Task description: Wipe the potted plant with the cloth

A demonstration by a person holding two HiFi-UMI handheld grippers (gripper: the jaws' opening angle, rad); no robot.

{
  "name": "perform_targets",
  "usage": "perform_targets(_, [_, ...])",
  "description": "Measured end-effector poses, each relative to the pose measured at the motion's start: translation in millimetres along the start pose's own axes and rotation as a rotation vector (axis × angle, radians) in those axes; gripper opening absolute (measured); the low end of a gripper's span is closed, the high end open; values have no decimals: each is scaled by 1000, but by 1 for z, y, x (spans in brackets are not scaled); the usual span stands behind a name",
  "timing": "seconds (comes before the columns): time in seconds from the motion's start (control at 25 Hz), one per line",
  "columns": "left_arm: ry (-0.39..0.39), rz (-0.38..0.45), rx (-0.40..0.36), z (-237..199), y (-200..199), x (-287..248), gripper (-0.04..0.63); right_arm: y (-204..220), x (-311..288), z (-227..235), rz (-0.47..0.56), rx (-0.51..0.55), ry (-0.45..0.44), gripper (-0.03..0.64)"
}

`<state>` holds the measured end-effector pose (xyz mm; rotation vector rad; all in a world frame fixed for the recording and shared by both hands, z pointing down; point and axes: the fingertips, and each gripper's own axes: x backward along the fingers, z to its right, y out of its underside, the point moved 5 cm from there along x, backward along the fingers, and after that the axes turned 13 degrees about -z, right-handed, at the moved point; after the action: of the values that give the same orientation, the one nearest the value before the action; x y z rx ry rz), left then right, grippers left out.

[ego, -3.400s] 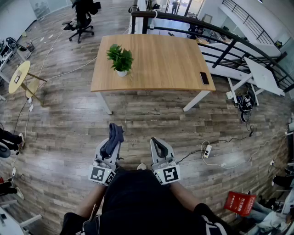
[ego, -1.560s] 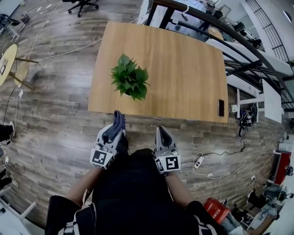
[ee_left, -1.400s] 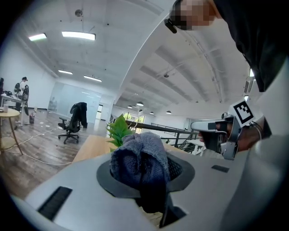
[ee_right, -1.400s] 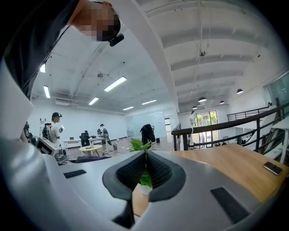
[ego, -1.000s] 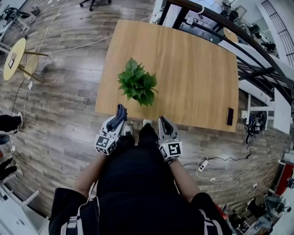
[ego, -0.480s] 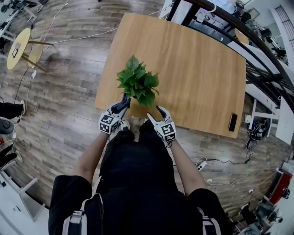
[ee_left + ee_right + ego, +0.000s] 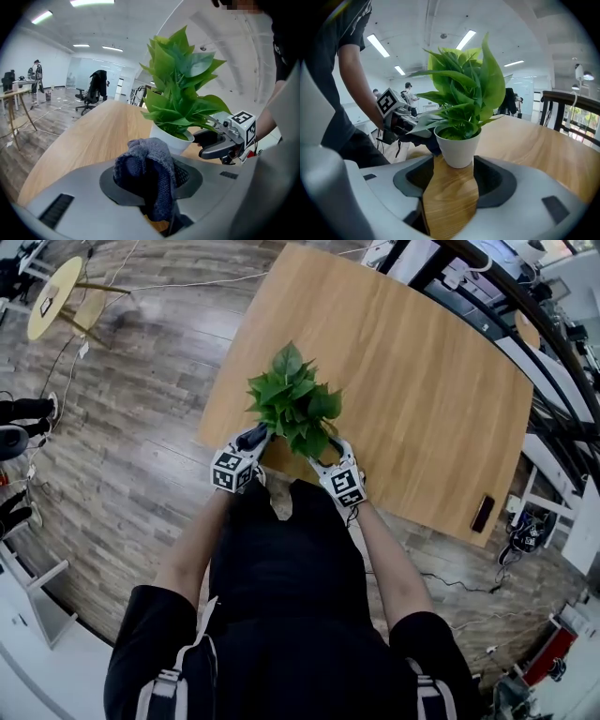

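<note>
A green leafy plant (image 7: 293,401) in a white pot (image 7: 458,147) stands near the front edge of the wooden table (image 7: 412,381). My left gripper (image 7: 251,439) is shut on a bunched dark blue cloth (image 7: 147,173), just left of the pot (image 7: 171,140) and below the leaves (image 7: 180,89). My right gripper (image 7: 330,448) sits at the pot's right side. In the right gripper view, the right gripper (image 7: 452,180) is open, its jaws having just been opening. Only bare table shows between them. The pot stands at their mouth, and the pads do not press on it.
A black phone (image 7: 484,513) lies by the table's right edge. A round yellow side table (image 7: 56,287) stands on the wood floor at far left. A dark railing (image 7: 525,296) runs behind the table. An office chair (image 7: 93,89) stands far off.
Both grippers have gone forward and down from the person's waist to either side of the plant. The right jaws have opened. The left still holds the cloth.
</note>
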<state>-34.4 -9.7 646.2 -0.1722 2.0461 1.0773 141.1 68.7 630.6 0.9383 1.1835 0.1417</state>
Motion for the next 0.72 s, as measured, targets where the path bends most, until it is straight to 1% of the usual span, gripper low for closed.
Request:
perform_targets(0.08, [28, 1, 24, 2, -3, -7, 132, -5, -4, 7, -12, 64, -17, 250])
perform_targets(0.2, [62, -5, 24, 6, -1, -12, 132, -12, -6, 12, -7, 76, -37, 253])
perform_targets(0.36, [84, -3, -57, 10, -8, -15, 131, -27, -11, 15, 32, 108, -40, 253])
perform_targets(0.44, [98, -5, -85, 17, -10, -15, 132, -26, -11, 17, 30, 101, -31, 253])
perform_targets(0.56, [117, -2, -101, 27, -7, -8, 132, -25, -12, 13, 27, 66, -23, 252])
perform_targets(0.64, [129, 6, -111, 35, -1, -5, 132, -26, -13, 10, 35, 41, -12, 252])
perform_targets(0.72, [144, 1, -140, 46, 6, -7, 132, -26, -13, 10, 42, 28, -4, 252])
